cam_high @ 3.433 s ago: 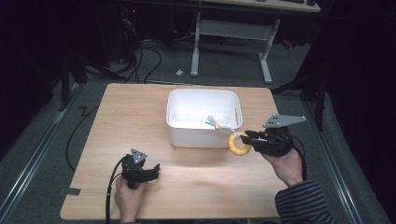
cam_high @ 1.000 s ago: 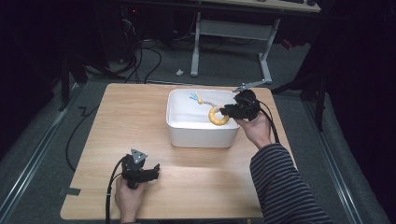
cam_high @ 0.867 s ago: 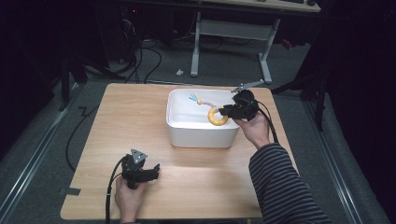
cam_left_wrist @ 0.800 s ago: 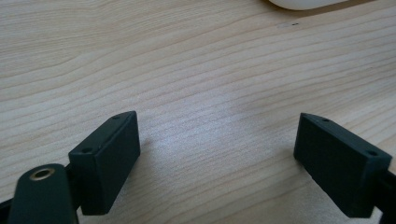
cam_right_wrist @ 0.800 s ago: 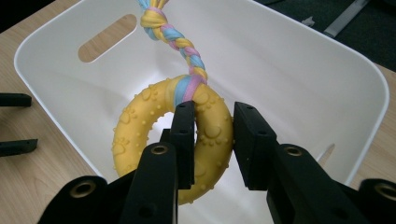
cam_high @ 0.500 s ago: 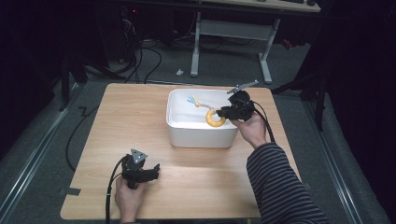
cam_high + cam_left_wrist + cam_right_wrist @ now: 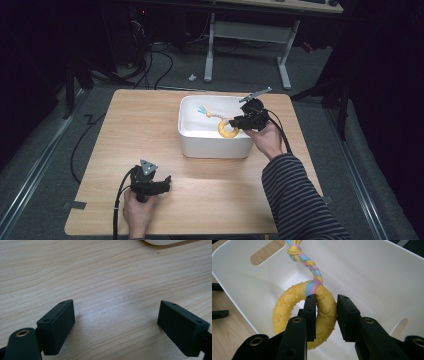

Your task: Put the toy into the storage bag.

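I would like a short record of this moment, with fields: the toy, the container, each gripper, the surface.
toy: yellow rubber ring with braided pastel rope, inside the bin
container: white plastic bin, on the table
right gripper: shut on the ring's rim, over the bin
left gripper: open, holding nothing, low over the wood
surface: light wooden table

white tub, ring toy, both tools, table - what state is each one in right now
white tub: upright on the table, open top.
ring toy: held over the tub's inside, rope tail hanging toward the far wall.
right tool: shut on the ring toy.
left tool: open, jaws wide apart, low over bare wood.
table: level.
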`<state>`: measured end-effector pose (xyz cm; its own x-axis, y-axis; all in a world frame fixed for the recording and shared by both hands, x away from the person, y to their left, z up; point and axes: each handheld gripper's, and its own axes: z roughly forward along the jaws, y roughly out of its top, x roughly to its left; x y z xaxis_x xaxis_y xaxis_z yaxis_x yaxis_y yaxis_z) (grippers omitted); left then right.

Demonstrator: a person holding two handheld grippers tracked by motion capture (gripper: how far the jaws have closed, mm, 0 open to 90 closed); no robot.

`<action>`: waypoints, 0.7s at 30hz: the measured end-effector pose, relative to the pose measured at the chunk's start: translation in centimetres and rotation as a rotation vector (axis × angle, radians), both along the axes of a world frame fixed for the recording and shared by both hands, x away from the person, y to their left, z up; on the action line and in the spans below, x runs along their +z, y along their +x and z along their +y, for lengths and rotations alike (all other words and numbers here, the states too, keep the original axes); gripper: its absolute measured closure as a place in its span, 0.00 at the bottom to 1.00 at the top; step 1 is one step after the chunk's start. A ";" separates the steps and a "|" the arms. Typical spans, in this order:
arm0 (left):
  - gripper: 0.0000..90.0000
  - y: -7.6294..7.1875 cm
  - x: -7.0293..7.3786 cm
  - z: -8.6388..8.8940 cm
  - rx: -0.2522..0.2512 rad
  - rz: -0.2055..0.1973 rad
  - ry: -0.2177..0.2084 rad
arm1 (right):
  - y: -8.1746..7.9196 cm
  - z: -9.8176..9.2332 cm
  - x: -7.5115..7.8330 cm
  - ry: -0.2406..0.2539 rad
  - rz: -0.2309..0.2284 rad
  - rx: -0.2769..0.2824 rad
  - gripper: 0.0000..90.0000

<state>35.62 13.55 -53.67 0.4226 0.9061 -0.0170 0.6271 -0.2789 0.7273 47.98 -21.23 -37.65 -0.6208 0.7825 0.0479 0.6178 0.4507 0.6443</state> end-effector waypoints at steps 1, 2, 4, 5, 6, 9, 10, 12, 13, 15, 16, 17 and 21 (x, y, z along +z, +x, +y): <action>0.16 0.0 0.0 0.0 0.000 0.000 0.000 | 0.0 0.1 0.0 -0.001 0.002 -0.002 0.79; 0.17 0.0 0.0 0.0 0.000 0.000 0.000 | 0.0 0.1 -0.1 -0.006 0.000 0.004 0.79; 0.17 0.0 0.0 0.0 0.000 0.000 0.000 | 0.0 0.2 -0.1 -0.010 0.007 0.014 0.78; 0.17 0.0 0.0 0.0 0.000 0.000 0.000 | 0.0 0.2 -0.2 -0.016 0.007 0.019 0.76; 0.17 0.0 0.0 0.0 0.000 0.000 0.000 | 0.0 0.3 -0.2 -0.015 0.005 0.024 0.68; 0.17 0.0 0.0 0.0 -0.001 0.000 -0.001 | -0.2 0.2 0.1 -0.011 -0.002 0.017 0.61; 0.17 0.0 0.0 0.0 -0.001 0.000 -0.001 | -0.2 0.2 0.1 -0.011 -0.002 0.017 0.61; 0.17 0.0 0.0 0.0 -0.002 -0.001 -0.001 | -0.4 0.0 0.1 -0.009 -0.017 0.014 0.59; 0.17 0.0 0.0 0.0 -0.002 0.000 -0.001 | -0.6 -0.4 0.2 0.001 -0.030 -0.002 0.59; 0.17 0.0 0.0 0.0 -0.002 -0.001 -0.001 | -0.9 -0.8 0.2 0.017 -0.041 -0.014 0.58; 0.17 0.0 0.0 0.0 -0.002 -0.001 0.000 | -0.9 -0.8 0.2 0.017 -0.041 -0.014 0.58; 0.17 0.0 0.0 0.0 -0.002 -0.001 0.000 | -1.2 -1.2 0.3 0.024 -0.049 -0.023 0.57; 0.17 0.0 0.0 0.0 -0.002 -0.001 0.000 | -1.8 -2.0 0.4 0.034 -0.061 -0.039 0.56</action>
